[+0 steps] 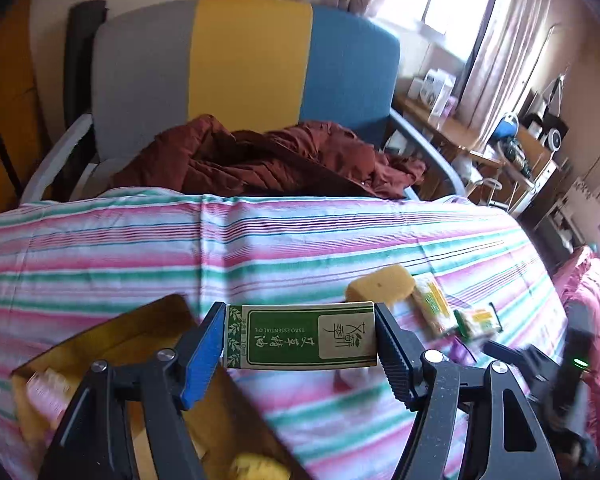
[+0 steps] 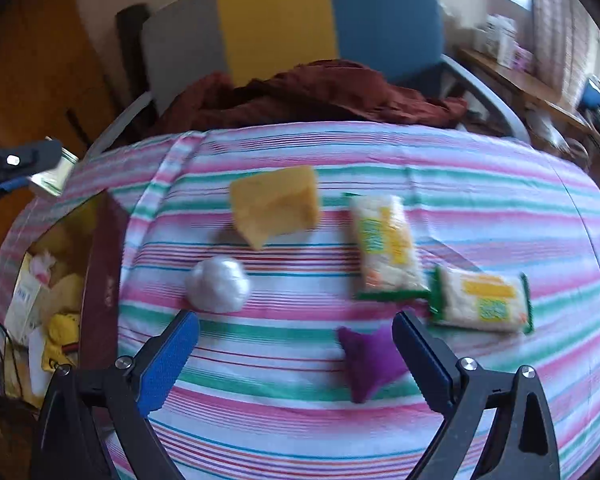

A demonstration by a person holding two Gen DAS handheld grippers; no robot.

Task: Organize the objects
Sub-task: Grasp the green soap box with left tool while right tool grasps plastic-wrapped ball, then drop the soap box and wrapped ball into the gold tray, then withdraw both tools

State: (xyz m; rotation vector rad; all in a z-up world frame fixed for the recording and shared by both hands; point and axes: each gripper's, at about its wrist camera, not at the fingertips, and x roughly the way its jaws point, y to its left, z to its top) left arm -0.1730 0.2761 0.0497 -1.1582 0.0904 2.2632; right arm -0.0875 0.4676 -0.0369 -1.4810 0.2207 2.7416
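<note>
My left gripper [image 1: 300, 340] is shut on a green and white essential-oil box [image 1: 300, 336], held by its ends above the striped bedcover [image 1: 140, 248], beside an open cardboard box [image 1: 112, 344]. In the right wrist view the left gripper [image 2: 16, 168] shows at the far left with that box [image 2: 56, 174]. My right gripper [image 2: 296, 344] stands open over the cover, nothing pressed between its fingers. A purple pouch [image 2: 370, 362] lies by its right finger, a white ball [image 2: 218, 284] ahead of its left one. Beyond them are a yellow sponge [image 2: 276, 204] and two snack packets [image 2: 384, 240] [image 2: 484, 304].
The cardboard box [image 2: 60, 280] at the bed's left edge holds several items. A dark red cloth [image 1: 268, 160] is heaped on a grey, yellow and blue chair [image 1: 244, 60] behind the bed. A cluttered desk [image 1: 500, 136] stands at the right under the window.
</note>
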